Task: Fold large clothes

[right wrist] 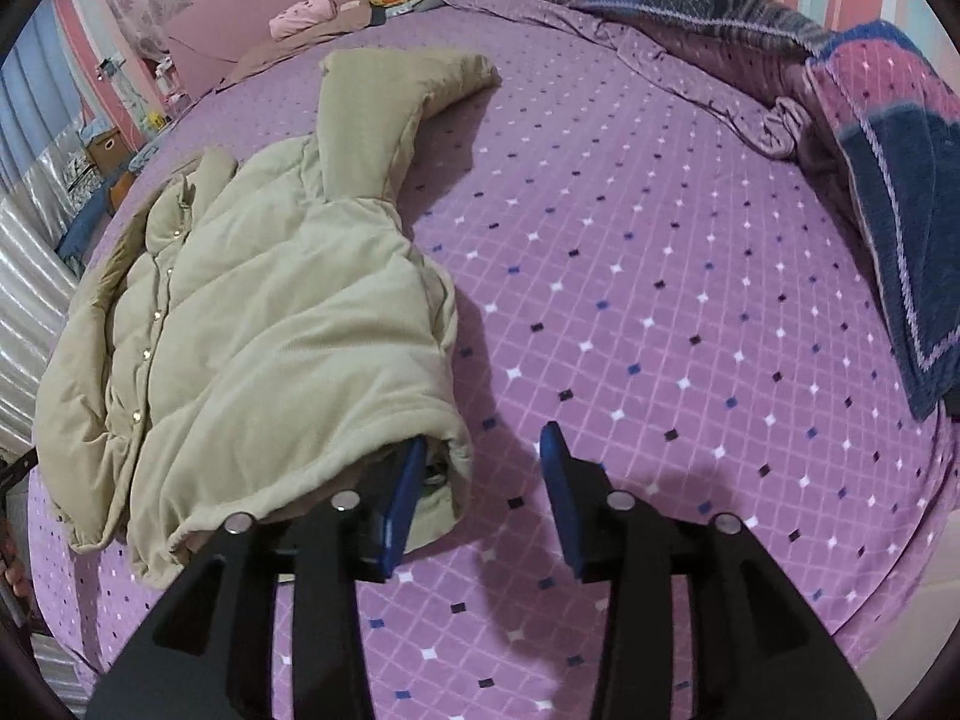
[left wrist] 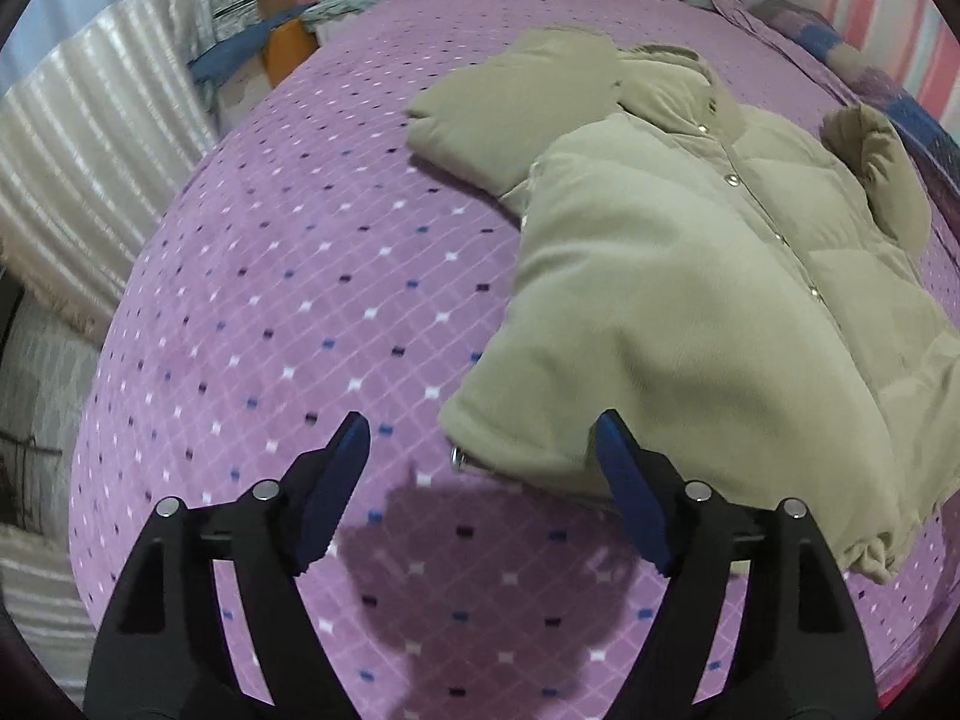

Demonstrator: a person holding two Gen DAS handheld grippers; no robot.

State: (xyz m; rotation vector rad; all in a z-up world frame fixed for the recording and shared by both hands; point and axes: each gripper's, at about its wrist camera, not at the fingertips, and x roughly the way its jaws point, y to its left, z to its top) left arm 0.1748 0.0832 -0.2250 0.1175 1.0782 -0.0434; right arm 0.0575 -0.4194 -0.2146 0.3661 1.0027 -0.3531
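both grippers, left gripper [left wrist: 483, 441] and right gripper [right wrist: 483, 450], spread, nothing pinched; puffy jacket [left wrist: 690, 276] hem likely slips out if jaws bite shallow

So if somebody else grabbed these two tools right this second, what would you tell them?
Left hand-held gripper: open, empty, at the coat's bottom hem corner.
Right hand-held gripper: open, gripping nothing, one finger against the other hem corner.
Beige puffer coat: front up on the purple bedspread, snapped shut, sleeves out to the sides.
Done: coat laid out.
Left: no fold shows yet; sleeves and body both remain.
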